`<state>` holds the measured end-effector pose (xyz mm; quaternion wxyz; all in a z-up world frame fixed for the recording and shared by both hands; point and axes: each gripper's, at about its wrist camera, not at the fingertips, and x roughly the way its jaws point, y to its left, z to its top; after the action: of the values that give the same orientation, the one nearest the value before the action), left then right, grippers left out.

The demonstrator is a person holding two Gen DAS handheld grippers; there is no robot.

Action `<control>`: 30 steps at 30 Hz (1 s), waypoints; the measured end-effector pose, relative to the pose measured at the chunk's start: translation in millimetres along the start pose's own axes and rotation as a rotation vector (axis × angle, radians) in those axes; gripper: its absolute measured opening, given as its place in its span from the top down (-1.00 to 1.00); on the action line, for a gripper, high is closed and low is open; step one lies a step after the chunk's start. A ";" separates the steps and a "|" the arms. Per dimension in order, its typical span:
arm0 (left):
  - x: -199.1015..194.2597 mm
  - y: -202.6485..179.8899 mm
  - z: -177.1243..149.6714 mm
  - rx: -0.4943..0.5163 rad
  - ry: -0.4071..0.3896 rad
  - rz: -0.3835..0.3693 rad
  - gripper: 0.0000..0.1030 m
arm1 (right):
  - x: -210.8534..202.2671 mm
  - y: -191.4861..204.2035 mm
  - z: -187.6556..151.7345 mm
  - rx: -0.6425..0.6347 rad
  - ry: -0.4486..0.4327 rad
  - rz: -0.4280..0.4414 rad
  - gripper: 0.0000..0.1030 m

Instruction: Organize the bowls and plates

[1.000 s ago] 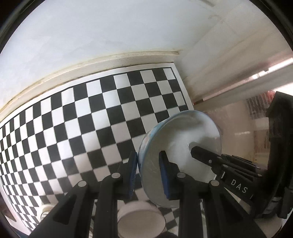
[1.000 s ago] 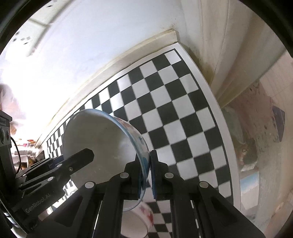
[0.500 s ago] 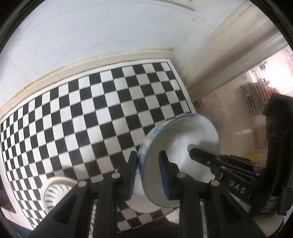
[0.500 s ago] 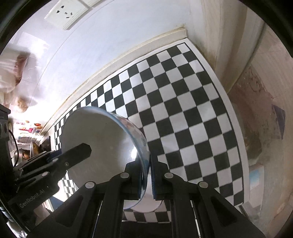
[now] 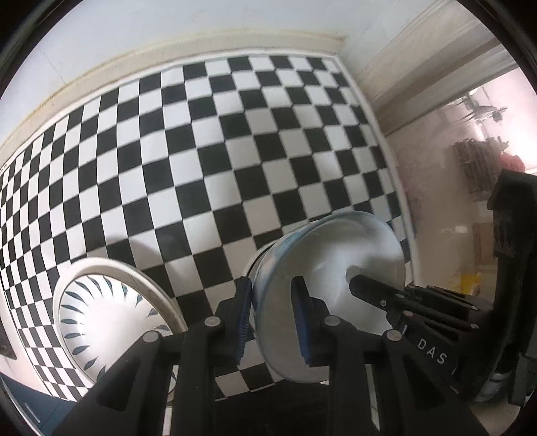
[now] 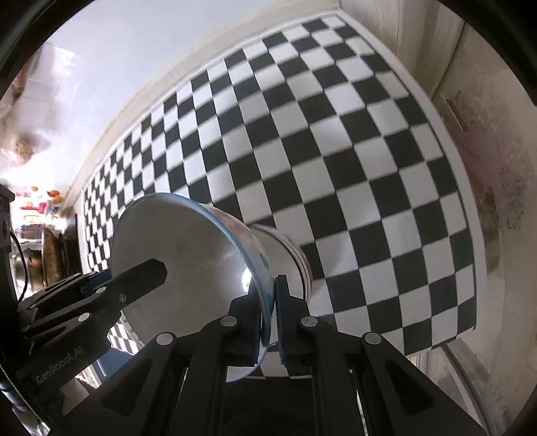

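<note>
A bowl (image 5: 339, 268), white inside with a blue pattern outside, hangs tilted on its side above the checkered mat (image 5: 235, 151). My left gripper (image 5: 272, 288) is shut on one side of its rim. My right gripper (image 6: 268, 291) is shut on the opposite side of that bowl (image 6: 188, 255). Each wrist view shows the other gripper's black finger reaching into the bowl's hollow. Just behind and below the held bowl stands a second white bowl (image 6: 292, 255) with a reddish pattern, mostly hidden. A white plate (image 5: 110, 318) with blue leaf marks lies on the mat at lower left.
The mat ends at a pale wall (image 5: 167, 30) at the back and at the table's right edge (image 6: 470, 234), with floor beyond. Kitchen clutter (image 6: 37, 214) shows far left in the right wrist view.
Both grippers have carried the bowl across the mat toward its near side. The leaf-marked plate has come fully into the left wrist view. The second bowl now sits right behind the held one.
</note>
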<state>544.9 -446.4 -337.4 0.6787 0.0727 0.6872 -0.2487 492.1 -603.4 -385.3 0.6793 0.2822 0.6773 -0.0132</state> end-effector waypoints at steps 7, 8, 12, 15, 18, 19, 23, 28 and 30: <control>28.6 -3.7 -8.2 0.021 0.066 0.038 0.58 | 24.9 -8.4 -2.6 -0.007 0.048 -0.041 0.83; 32.0 -1.8 -6.7 0.018 0.072 0.036 0.58 | 28.9 -5.9 0.5 -0.008 0.055 -0.046 0.83; 39.0 -2.9 -7.2 0.022 0.086 0.047 0.58 | 39.0 -4.3 0.4 -0.020 0.079 -0.072 0.83; 40.2 -4.0 -8.8 0.024 0.095 0.051 0.58 | 45.7 -3.5 3.1 -0.024 0.088 -0.089 0.83; 43.2 -3.8 -9.7 0.023 0.106 0.055 0.58 | 52.2 -0.3 2.5 -0.030 0.092 -0.104 0.83; 44.5 -3.8 -10.2 0.023 0.109 0.057 0.58 | 51.3 0.7 8.1 -0.029 0.095 -0.106 0.83; 46.9 -3.2 -10.2 0.014 0.111 0.056 0.58 | 52.0 1.8 9.9 -0.031 0.102 -0.111 0.83; 47.3 -2.4 -10.6 0.018 0.109 0.060 0.58 | 50.6 2.3 9.9 -0.035 0.114 -0.119 0.83; 47.2 -2.2 -10.7 0.020 0.108 0.063 0.58 | 51.3 2.6 10.9 -0.036 0.122 -0.120 0.83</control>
<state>531.1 -454.9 -383.0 0.6473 0.1145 0.7177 -0.2297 507.2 -586.9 -432.7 0.6399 0.2292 0.7331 -0.0244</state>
